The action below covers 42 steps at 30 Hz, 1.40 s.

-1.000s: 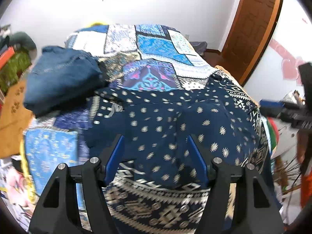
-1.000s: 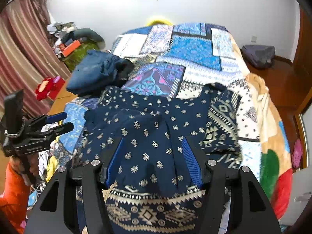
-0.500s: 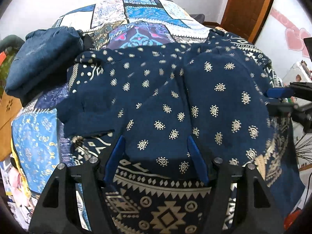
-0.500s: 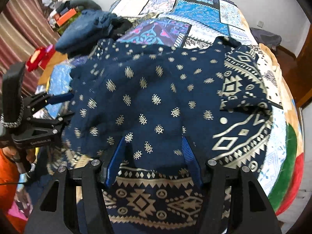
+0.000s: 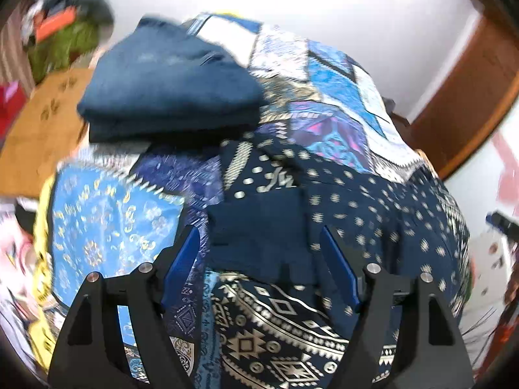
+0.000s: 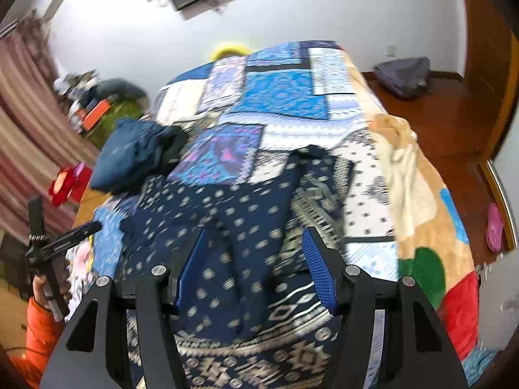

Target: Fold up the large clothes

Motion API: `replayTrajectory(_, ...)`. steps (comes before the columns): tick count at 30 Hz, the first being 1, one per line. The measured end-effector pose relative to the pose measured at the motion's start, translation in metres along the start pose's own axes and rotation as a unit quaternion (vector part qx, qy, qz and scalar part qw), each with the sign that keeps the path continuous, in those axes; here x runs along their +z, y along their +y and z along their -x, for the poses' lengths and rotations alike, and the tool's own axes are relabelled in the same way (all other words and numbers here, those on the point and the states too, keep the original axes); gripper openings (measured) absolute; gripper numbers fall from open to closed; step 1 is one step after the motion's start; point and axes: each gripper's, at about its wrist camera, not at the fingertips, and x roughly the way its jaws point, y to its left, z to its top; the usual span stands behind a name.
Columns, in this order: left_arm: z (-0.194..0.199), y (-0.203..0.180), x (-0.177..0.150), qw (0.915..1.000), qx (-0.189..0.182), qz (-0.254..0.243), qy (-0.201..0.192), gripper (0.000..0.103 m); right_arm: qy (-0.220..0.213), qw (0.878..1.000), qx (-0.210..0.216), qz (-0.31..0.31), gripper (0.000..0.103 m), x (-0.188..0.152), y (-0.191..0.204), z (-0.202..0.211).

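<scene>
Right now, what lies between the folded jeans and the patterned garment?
Only the patchwork bedspread, seen in the right wrist view, between jeans and garment.

One navy patterned garment (image 6: 227, 227), one folded denim pile (image 5: 168, 87) (blurred), two hand-held grippers (image 5: 259, 259) (image 6: 254, 259).

Navy print on a blue patchwork bed

Navy garment (image 6: 227, 227), scattered with small cream motifs, banded at the hem with cream geometric diamonds and circles (image 5: 275, 334). Patchwork bedspread (image 6: 279, 97) in bright blue, white, navy and purple-pink squares; near corner in beige fleece with green, red and light blue patches (image 6: 421, 259). Folded pile of plain denim-blue clothes (image 5: 168, 90). Left gripper (image 5: 261, 265) and right gripper (image 6: 254, 265): black frames, blue finger pads. Orange sleeve (image 6: 35, 334) at the left hand. Walls white (image 6: 292, 9); door (image 5: 470, 90) and floor (image 6: 454, 120) reddish-brown wood; curtain (image 6: 22, 136) striped in dull red and beige. Pink slipper (image 6: 494, 231) on the floor.
</scene>
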Motion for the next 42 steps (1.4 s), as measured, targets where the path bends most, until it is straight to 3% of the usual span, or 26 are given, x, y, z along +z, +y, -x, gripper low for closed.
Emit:
replayTrajectory(6, -0.051, 0.041, -0.005, 0.993, -0.061, 0.08, 0.062, 0.075, 0.035, 0.997, -0.012, -0.061, 0.056, 0.001, -0.042, -0.032)
replayTrajectory(12, -0.1, 0.057, -0.01, 0.9787, -0.12, 0.131, 0.103, 0.075, 0.078, 0.988, 0.016, -0.133, 0.056, -0.006, -0.078, -0.063)
replayTrajectory(23, -0.124, 0.026, 0.013, 0.989, -0.128, 0.044, 0.059, 0.075, 0.086, 0.981, 0.089, -0.151, 0.058, 0.007, -0.08, -0.088)
replayTrajectory(25, -0.127, 0.022, 0.015, 0.9912, -0.113, 0.04, 0.056, 0.067, 0.089, 0.984, 0.077, -0.135, 0.053, 0.008, -0.074, -0.093)
replayTrajectory(26, -0.125, 0.019, 0.016, 0.9921, -0.108, 0.038, 0.051, 0.063, 0.091, 0.985, 0.068, -0.129, 0.043, 0.008, -0.07, -0.094)
replayTrajectory(28, -0.115, 0.01, 0.018, 0.9952, -0.089, 0.019, 0.036, 0.045, 0.098, 0.985, 0.062, -0.124, 0.027, 0.009, -0.068, -0.094)
replayTrajectory(29, -0.11, 0.006, 0.018, 0.9965, -0.078, 0.003, 0.029, 0.04, 0.099, 0.985, 0.065, -0.122, 0.024, 0.009, -0.066, -0.092)
replayTrajectory(31, -0.097, -0.001, 0.018, 0.9971, -0.068, -0.025, 0.022, 0.014, 0.091, 0.989, 0.06, -0.104, 0.021, 0.012, -0.06, -0.084)
replayTrajectory(33, -0.081, -0.005, 0.019, 0.9945, -0.097, -0.035, 0.019, 0.013, 0.081, 0.991, 0.059, -0.089, 0.019, 0.014, -0.051, -0.075)
replayTrajectory(37, -0.049, -0.025, 0.033, 0.9946, -0.093, -0.046, 0.003, 0.012, 0.052, 0.994, 0.072, -0.056, 0.018, 0.026, -0.028, -0.048)
replayTrajectory(42, 0.003, -0.058, 0.059, 0.9926, -0.091, -0.069, -0.043, 0.011, 0.008, 0.996, 0.088, -0.009, 0.017, 0.05, 0.004, -0.008)
